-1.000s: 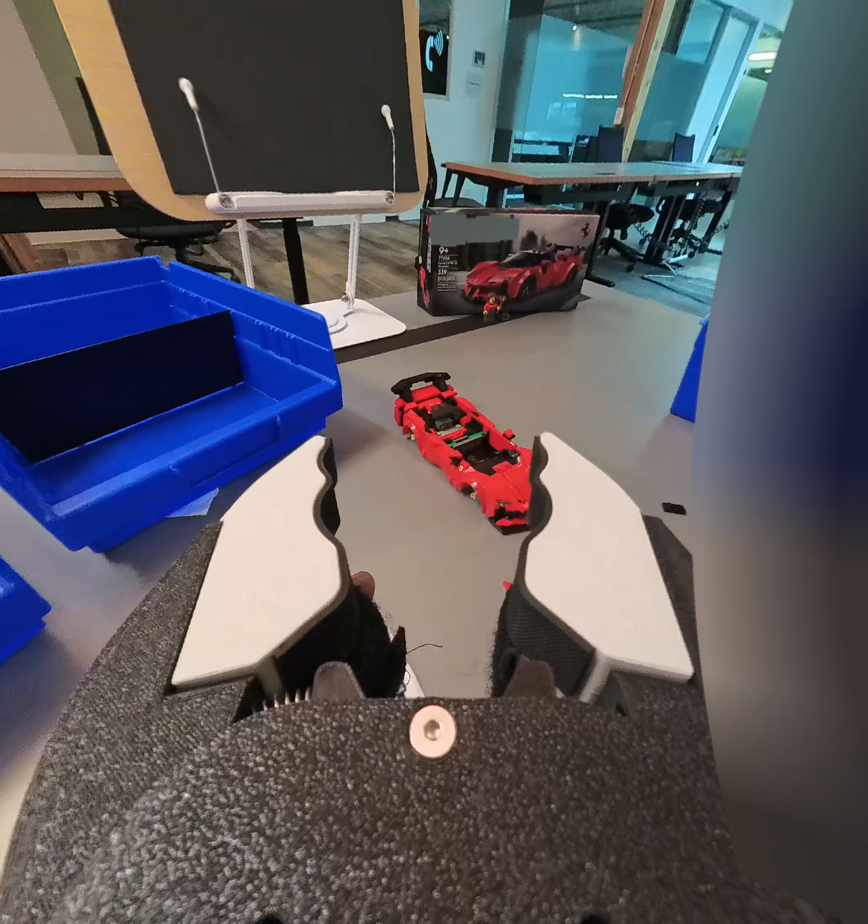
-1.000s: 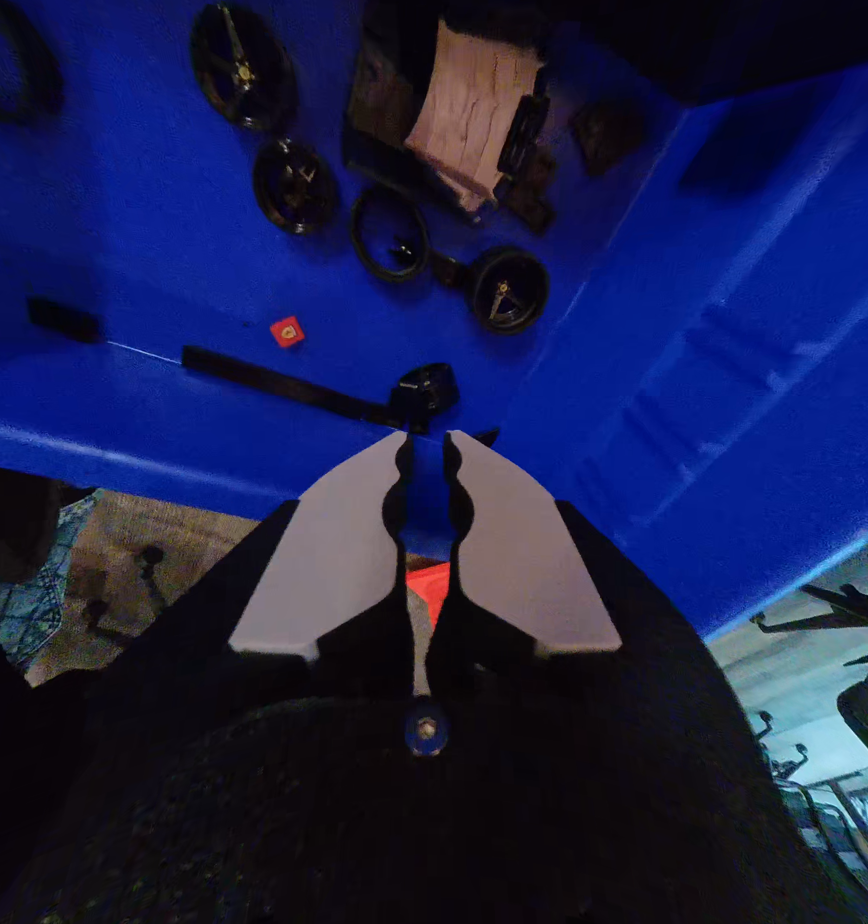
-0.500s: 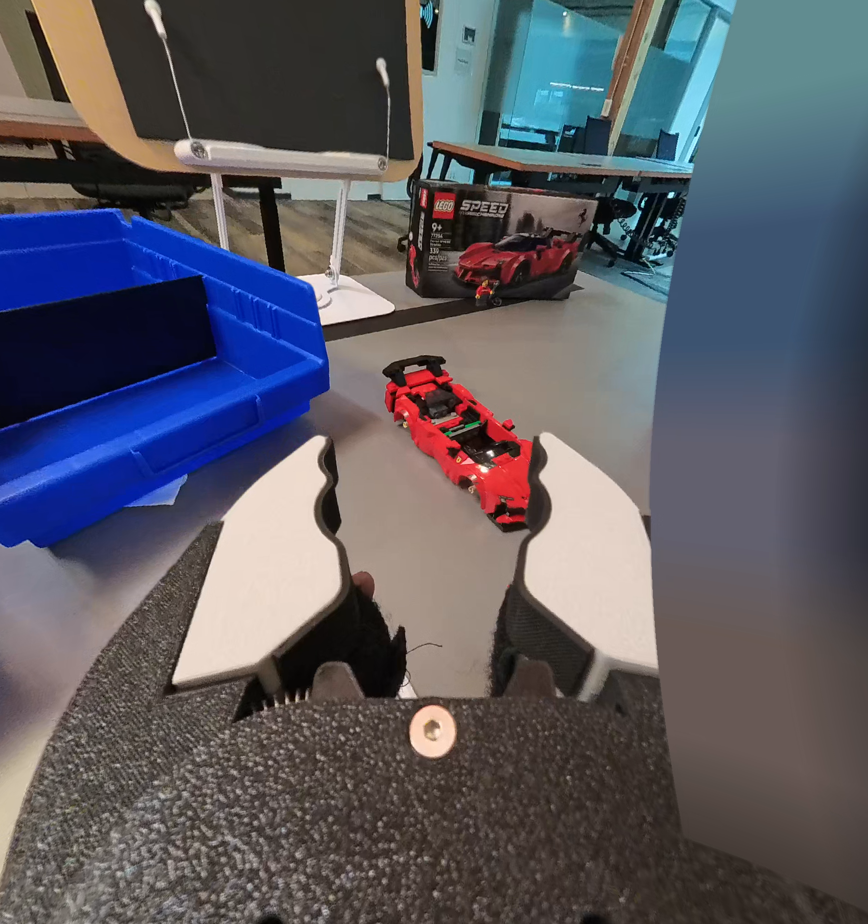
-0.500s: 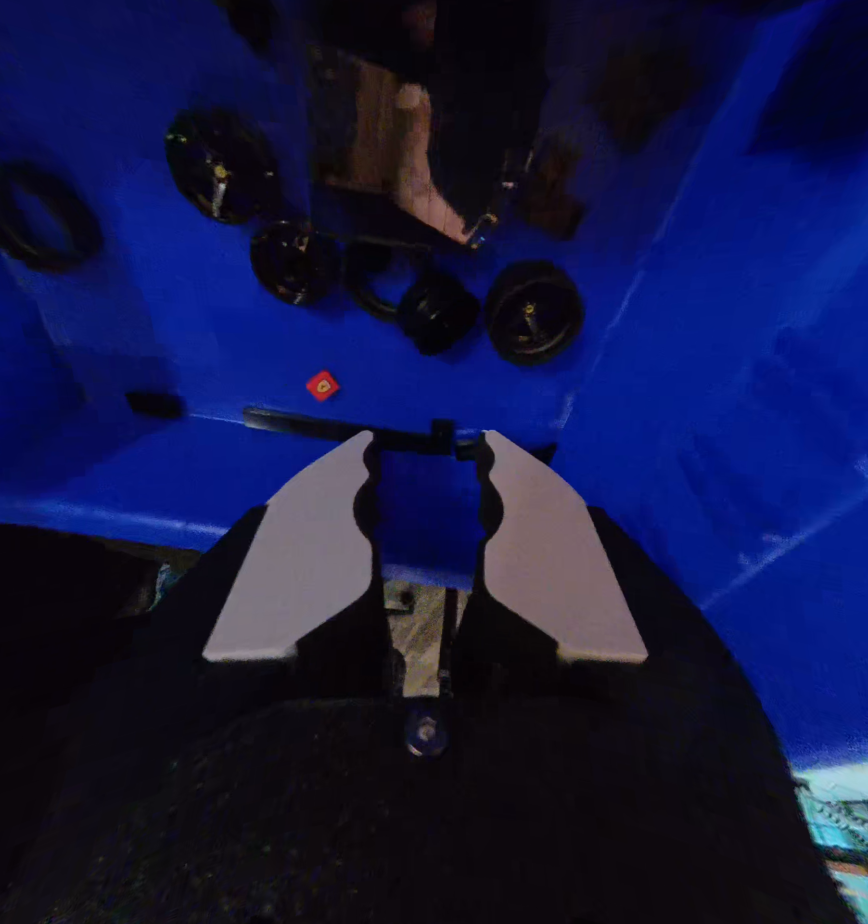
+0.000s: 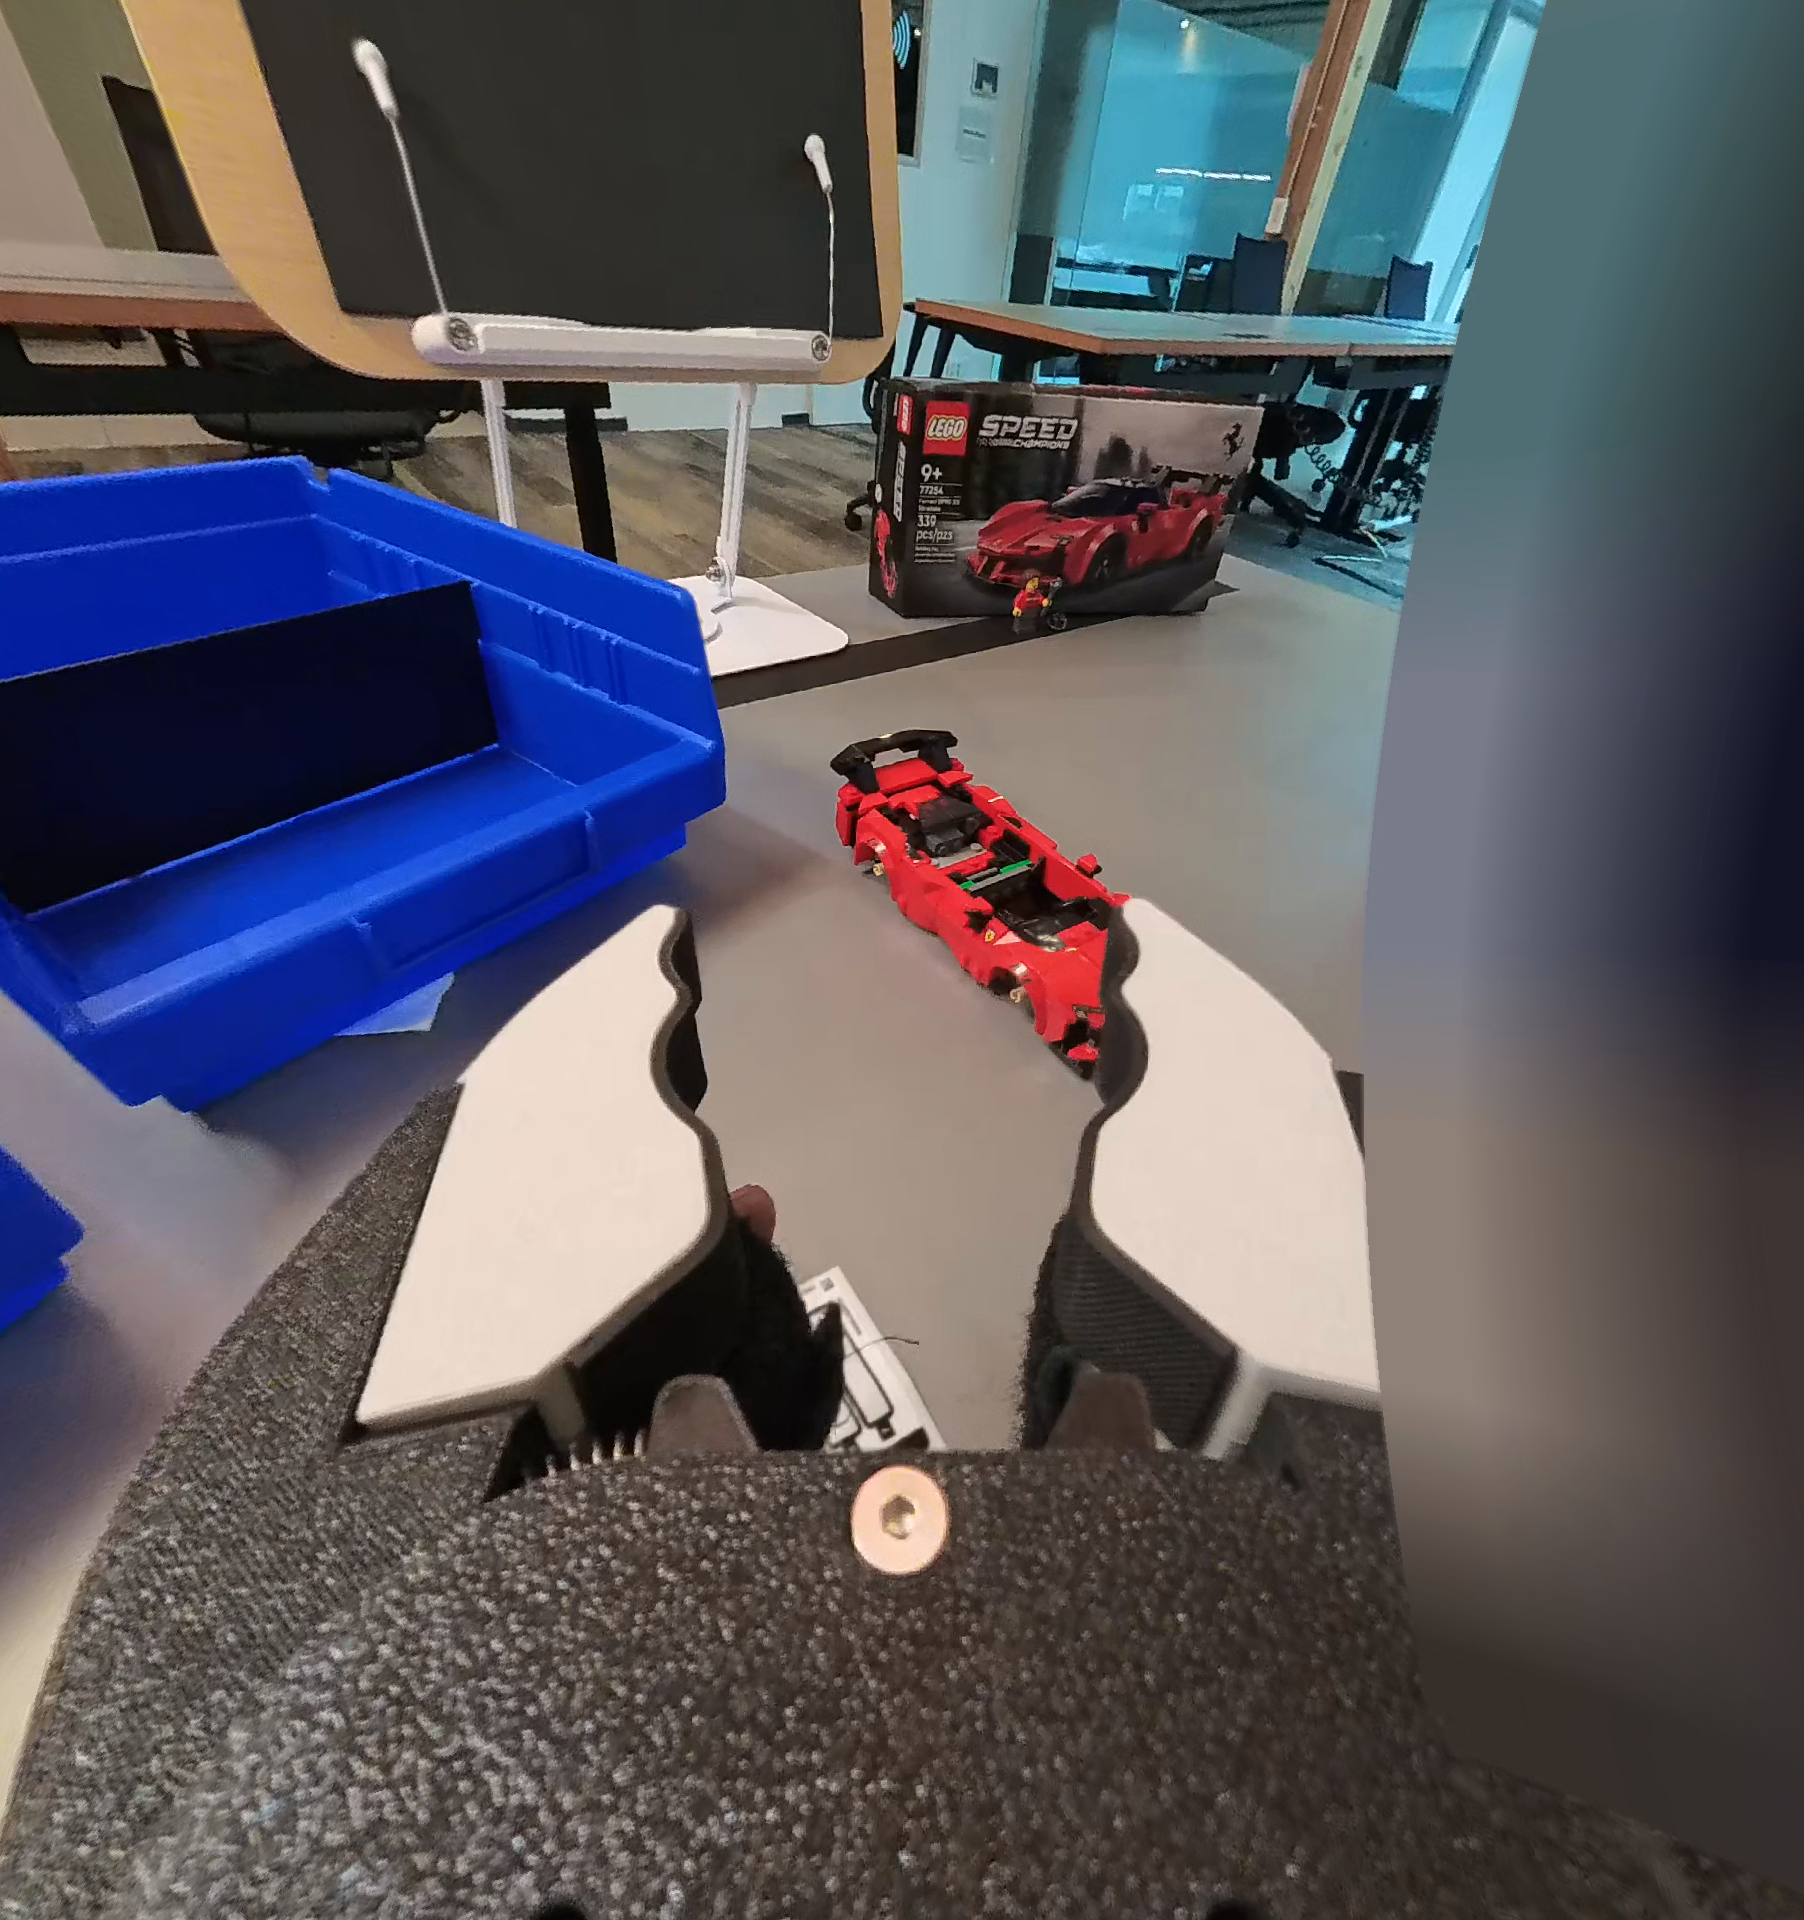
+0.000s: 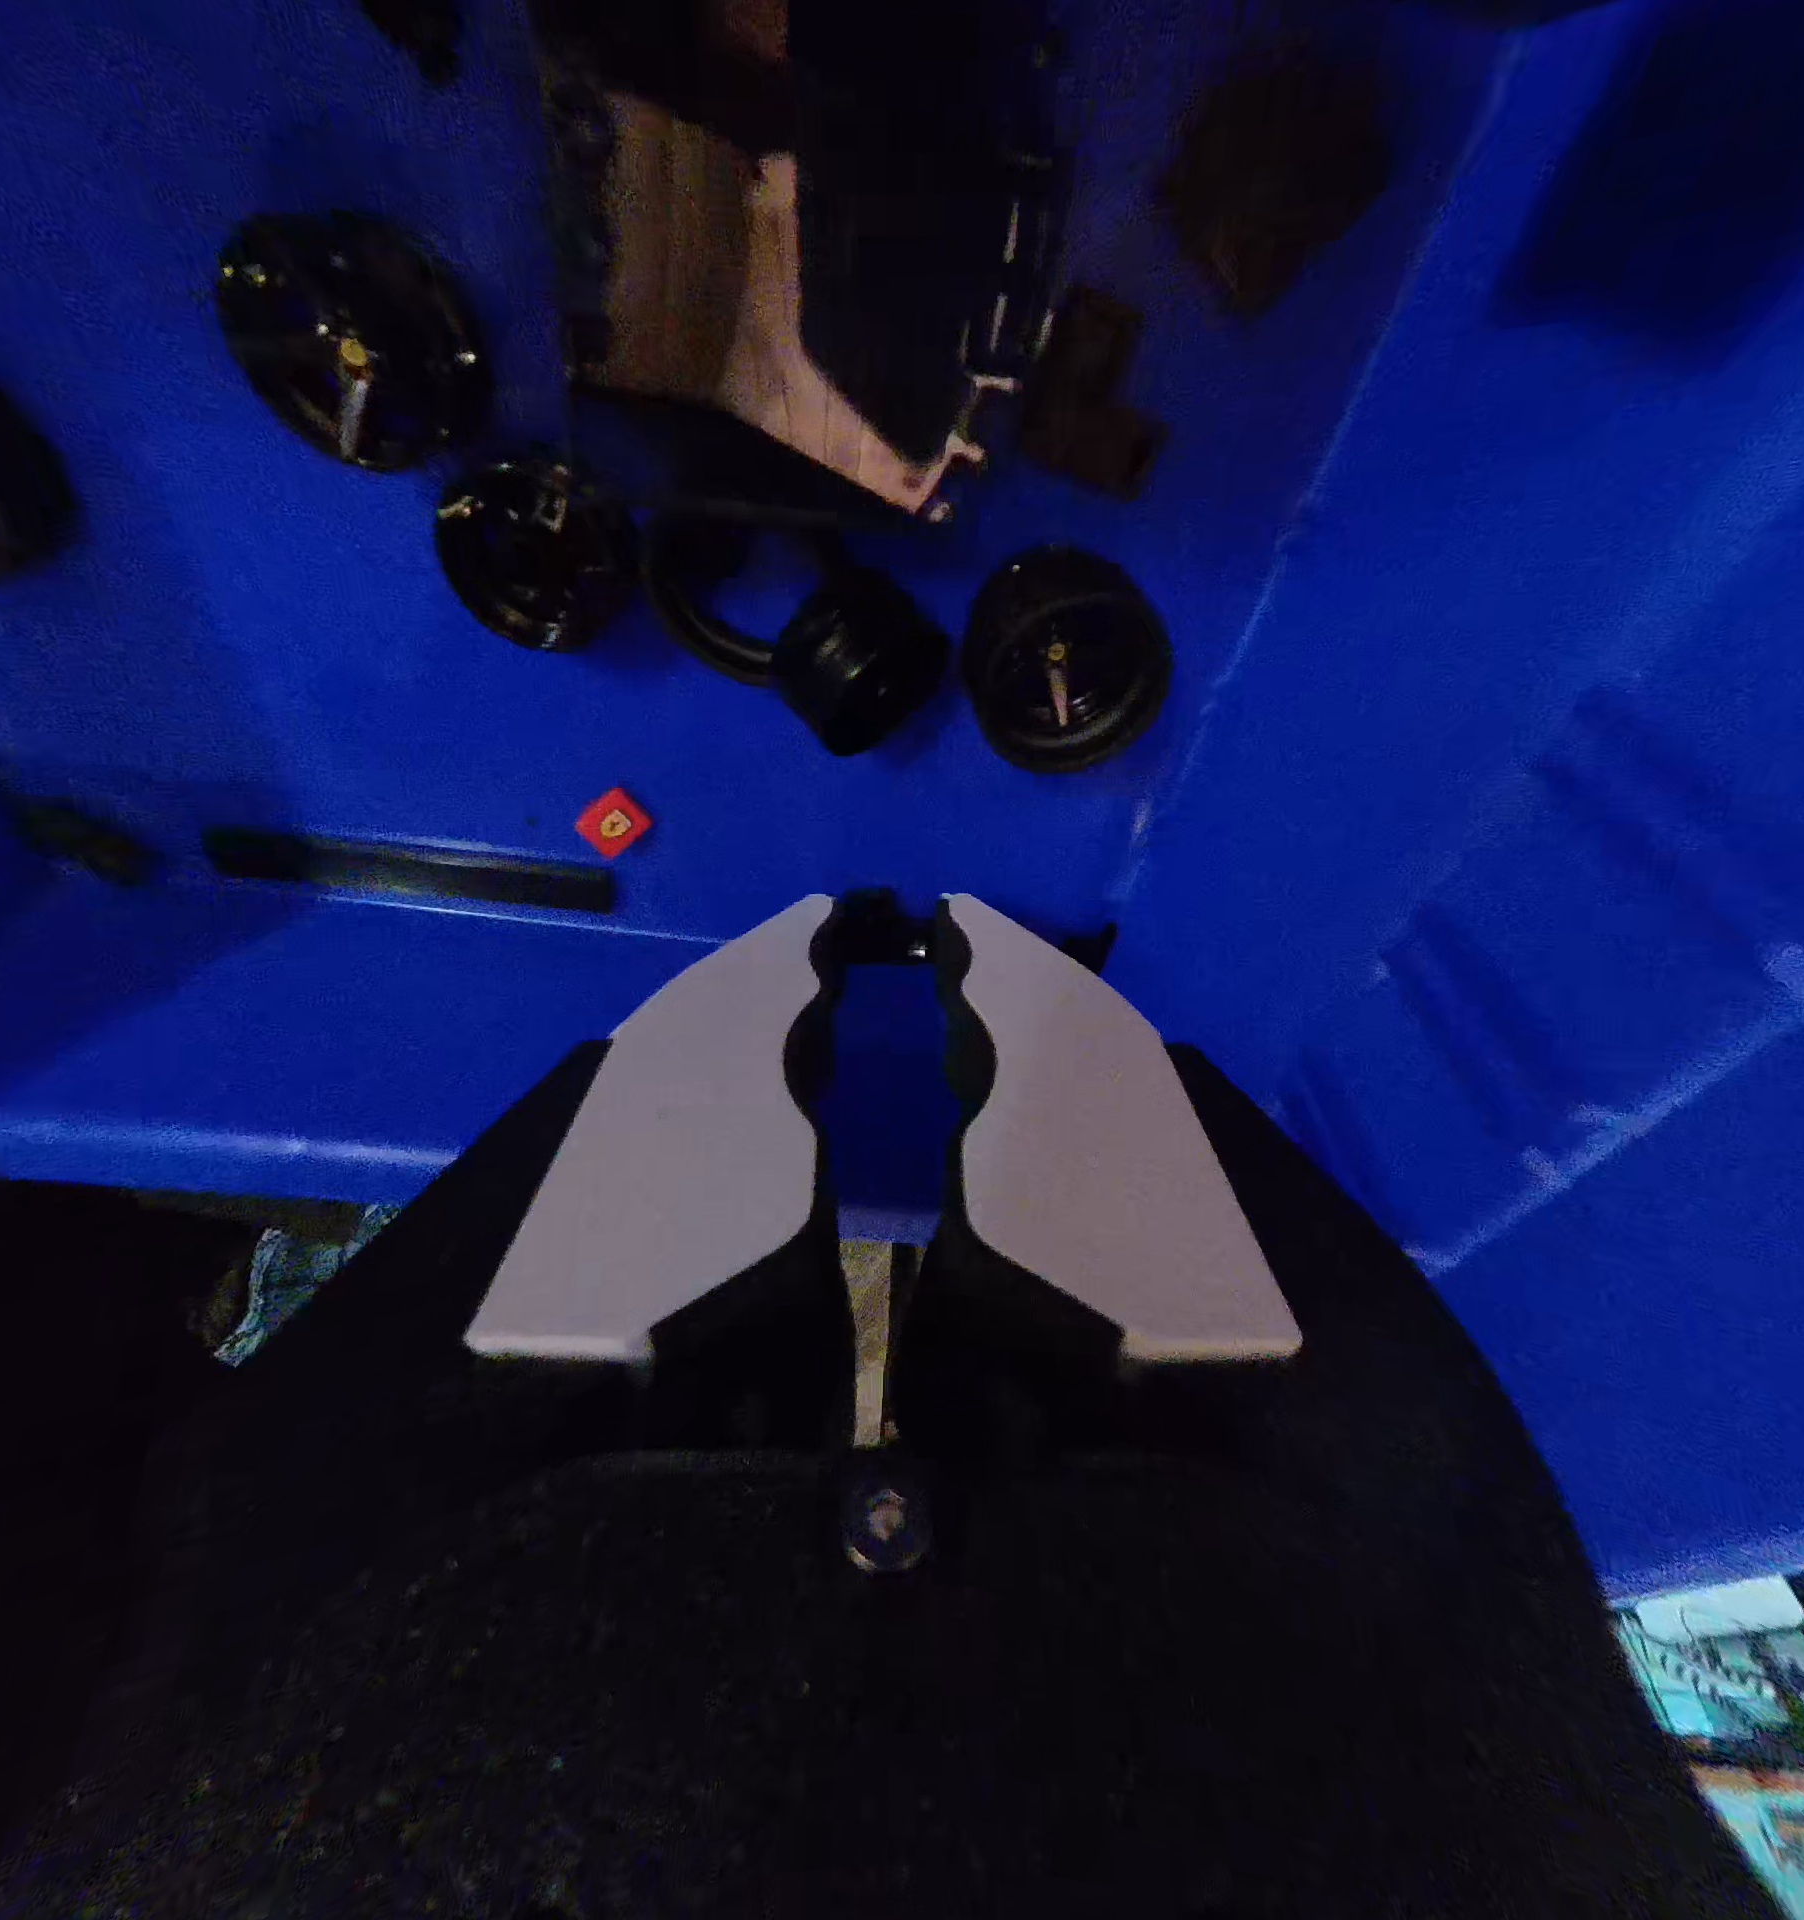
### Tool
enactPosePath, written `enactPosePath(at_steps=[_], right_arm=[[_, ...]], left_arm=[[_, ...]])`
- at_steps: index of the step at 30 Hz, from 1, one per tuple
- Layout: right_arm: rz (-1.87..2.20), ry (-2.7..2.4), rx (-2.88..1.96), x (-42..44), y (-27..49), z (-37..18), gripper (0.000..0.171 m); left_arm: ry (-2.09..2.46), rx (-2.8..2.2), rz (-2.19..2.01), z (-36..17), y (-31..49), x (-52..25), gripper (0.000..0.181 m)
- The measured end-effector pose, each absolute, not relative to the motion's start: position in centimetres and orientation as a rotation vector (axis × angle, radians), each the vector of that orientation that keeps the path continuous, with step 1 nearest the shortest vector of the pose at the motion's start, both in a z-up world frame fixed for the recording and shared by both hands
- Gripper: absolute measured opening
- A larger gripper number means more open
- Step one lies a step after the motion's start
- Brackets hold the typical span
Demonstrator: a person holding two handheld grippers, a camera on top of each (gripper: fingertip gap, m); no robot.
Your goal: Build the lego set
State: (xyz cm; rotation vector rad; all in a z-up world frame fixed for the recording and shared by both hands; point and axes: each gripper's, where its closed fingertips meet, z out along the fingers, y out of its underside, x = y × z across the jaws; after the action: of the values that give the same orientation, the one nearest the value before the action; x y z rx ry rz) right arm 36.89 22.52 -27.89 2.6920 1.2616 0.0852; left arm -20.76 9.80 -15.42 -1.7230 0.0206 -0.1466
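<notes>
Car: the part-built red car (image 5: pixel 976 894) lies on the grey desk (image 5: pixel 1220 758), just ahead of the left gripper (image 5: pixel 903 971) and slightly right, likely parked there for fitting parts
Car axis: long axis runs away from the left gripper, slanting left; the black rear wing is at the far end, the nose near the right fingertip
Left gripper: wide, empty, above the desk
Small black piece: the small black piece (image 6: pixel 877 927) sits at the right gripper's tips inside the parts bin (image 6: pixel 1500 831)
Right gripper: the right gripper (image 6: pixel 885 920) is narrow, apparently pinching that piece
Wheels: black wheels (image 6: pixel 1069 660) and a red tile (image 6: pixel 613 822) lie beyond the right gripper
Other bin: a blue bin (image 5: pixel 358 831) stands ahead-left of the left gripper
</notes>
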Motion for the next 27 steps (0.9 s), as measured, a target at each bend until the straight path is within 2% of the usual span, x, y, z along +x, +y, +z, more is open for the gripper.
enactPosePath(at_steps=[2, 3, 11, 18, 20, 22, 27], right_arm=[[0.006, 1.271, 2.728, 36.5, 22.6, -27.4, 0.013], [-0.043, 1.285, 2.783, 36.1, 23.1, -26.8, 0.001], [-0.953, 1.705, 3.056, 27.5, 24.3, -17.7, 0.001], [-1.485, 1.994, 2.876, 18.7, 19.9, -10.4, 0.0], [-1.373, 2.1, 2.853, 14.5, 18.0, -10.7, 0.001], [-1.456, 2.152, 2.706, 9.1, 15.2, -12.2, 0.001], [-1.33, 1.824, 2.586, 2.5, 14.3, -22.8, 0.001]], left_arm=[[0.02, -1.714, -0.135, -15.2, 9.3, -21.1, 0.075], [0.017, -1.707, -0.133, -15.0, 9.1, -21.3, 0.074], [-0.017, -1.648, -0.118, -14.1, 6.3, -22.5, 0.074], [-0.043, -1.6, -0.119, -13.5, 3.8, -23.5, 0.074], [-0.042, -1.59, -0.125, -13.4, 3.3, -23.6, 0.074], [-0.042, -1.574, -0.127, -13.3, 2.8, -23.6, 0.074], [-0.049, -1.562, -0.164, -13.8, 1.7, -23.4, 0.075]])
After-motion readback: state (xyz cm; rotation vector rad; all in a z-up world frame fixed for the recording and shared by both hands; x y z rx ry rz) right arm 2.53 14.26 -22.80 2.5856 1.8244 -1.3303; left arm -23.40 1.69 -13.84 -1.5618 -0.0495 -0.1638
